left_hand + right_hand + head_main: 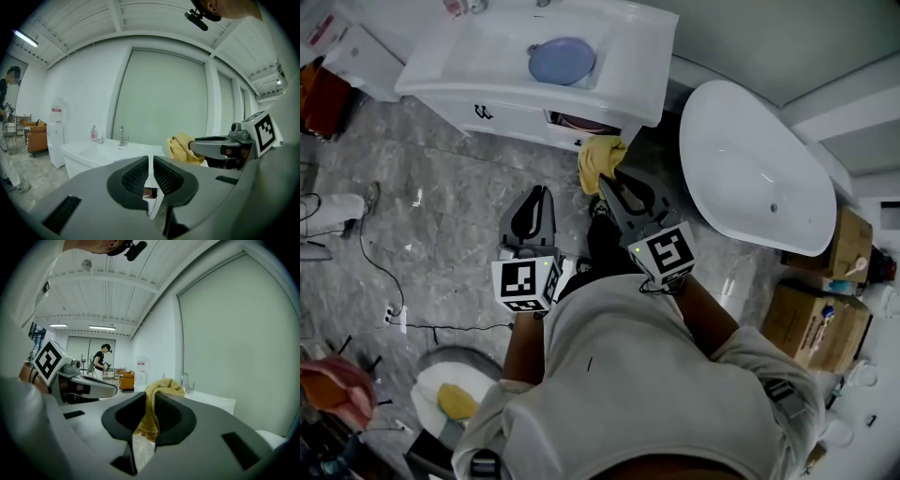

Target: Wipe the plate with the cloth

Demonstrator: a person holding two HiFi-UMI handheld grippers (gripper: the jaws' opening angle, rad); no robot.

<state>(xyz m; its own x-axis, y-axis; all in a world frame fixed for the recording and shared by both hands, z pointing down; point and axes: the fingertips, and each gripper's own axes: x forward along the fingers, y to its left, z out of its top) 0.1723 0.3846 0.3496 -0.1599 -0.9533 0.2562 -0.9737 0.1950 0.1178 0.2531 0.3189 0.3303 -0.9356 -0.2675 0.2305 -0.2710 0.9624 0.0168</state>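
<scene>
Currently a person [647,394] stands on a grey marbled floor [441,206]. A white bathtub [750,169] sits to the right of a white washbasin [619,56], and the person faces the washbasin from a short way off.

Just short of the washbasin's front, the right hand-held gripper [614,180] is clenched on a yellow cloth [600,159]. The cloth bunches past the jaw tips and hangs a little below them. The left hand-held gripper [538,194] is beside it, slightly further from the washbasin, its jaws pressed together on nothing. A round blue plate [562,60] lies in the washbasin's bowl, well apart from both.

The step in hand appears to be carrying the cloth to the plate; wiping has not begun. To do it well, the right hand-held gripper should clear the washbasin's front rim. It should then come down so the loose bunch of cloth, not the hard jaw tips, meets the plate. The plate may slide in the smooth bowl, so the left hand-held gripper would probably need to open and steady the plate's edge.

The left forearm [523,352] and right forearm [703,305] both extend forward from the body toward the washbasin. The right reaches a little closer to the washbasin.
</scene>
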